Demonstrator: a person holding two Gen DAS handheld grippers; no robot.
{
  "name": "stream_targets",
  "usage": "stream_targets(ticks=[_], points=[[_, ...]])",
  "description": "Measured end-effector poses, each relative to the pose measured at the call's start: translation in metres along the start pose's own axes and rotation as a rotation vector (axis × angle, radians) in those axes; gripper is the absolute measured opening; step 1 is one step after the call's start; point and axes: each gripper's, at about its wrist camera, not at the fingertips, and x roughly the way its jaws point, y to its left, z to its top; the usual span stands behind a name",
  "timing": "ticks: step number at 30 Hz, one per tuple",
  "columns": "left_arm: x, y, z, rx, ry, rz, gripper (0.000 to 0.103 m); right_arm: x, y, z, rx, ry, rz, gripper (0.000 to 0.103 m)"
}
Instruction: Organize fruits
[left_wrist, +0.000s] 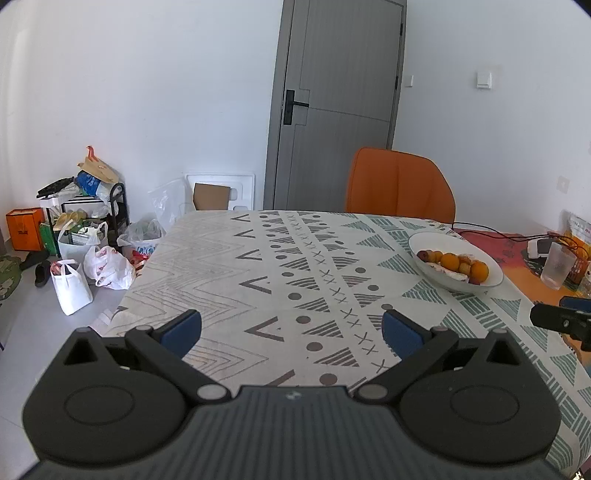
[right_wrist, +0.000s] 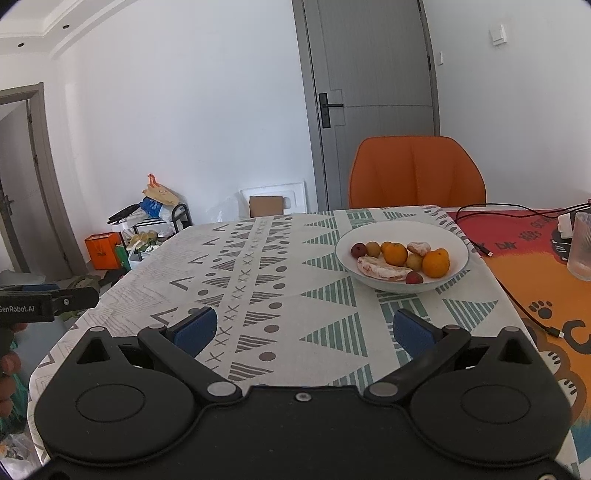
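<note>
A white bowl (right_wrist: 454, 236) stands on the patterned tablecloth (right_wrist: 280, 258), far right of centre. It holds oranges (right_wrist: 436, 263), peeled citrus segments (right_wrist: 382, 272), small yellow fruits (right_wrist: 373, 249) and small dark red fruits (right_wrist: 357, 250). The bowl also shows in the left wrist view (left_wrist: 424, 240), far right. My right gripper (right_wrist: 301, 328) is open and empty, over the cloth short of the bowl. My left gripper (left_wrist: 291, 326) is open and empty, over the cloth to the left of the bowl. Each gripper shows at the edge of the other's view.
An orange chair (right_wrist: 415, 173) stands behind the table. A ribbed glass (right_wrist: 581, 245), a white charger and black cables (right_wrist: 517, 295) lie on an orange and red mat (right_wrist: 535, 266) to the right. Bags and boxes (left_wrist: 74, 236) clutter the floor at left.
</note>
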Motion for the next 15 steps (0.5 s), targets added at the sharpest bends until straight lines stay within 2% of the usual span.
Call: stream_targets(ticks=[15], points=[[0.0005, 0.0009, -0.0006, -0.001, 0.003, 0.008, 0.103, 0.001, 0.0003, -0.0017, 0.003, 0.002, -0.003, 0.103]])
